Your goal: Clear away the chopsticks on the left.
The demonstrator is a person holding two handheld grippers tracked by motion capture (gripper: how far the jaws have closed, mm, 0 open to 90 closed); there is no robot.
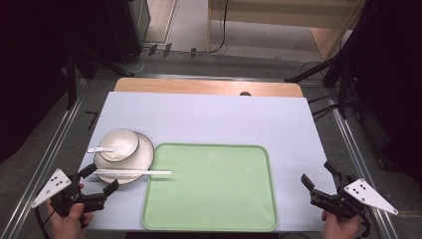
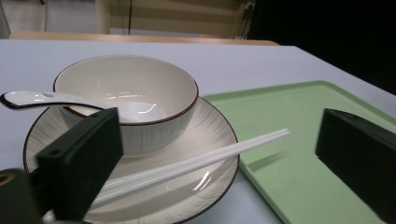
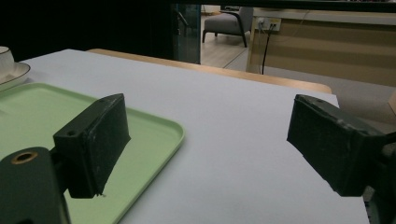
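**Both grippers wide, nothing held**

Left gripper (image 1: 99, 180) had jaws spread wide, empty, sitting just short of the plate (image 1: 144, 158) near the chopsticks (image 1: 133, 173). The chopsticks lay across the plate's front rim, tips overhanging the green tray (image 1: 259, 199). From the left gripper view, their near ends were hidden behind the left jaw. The bowl (image 1: 119, 144) sat on the plate with a spoon (image 1: 110, 149) in it. Right gripper (image 1: 321, 180) was also released, empty, over the table (image 1: 209, 117) right of the tray. In the right gripper view, plate and bowl were cut off at the frame edge.
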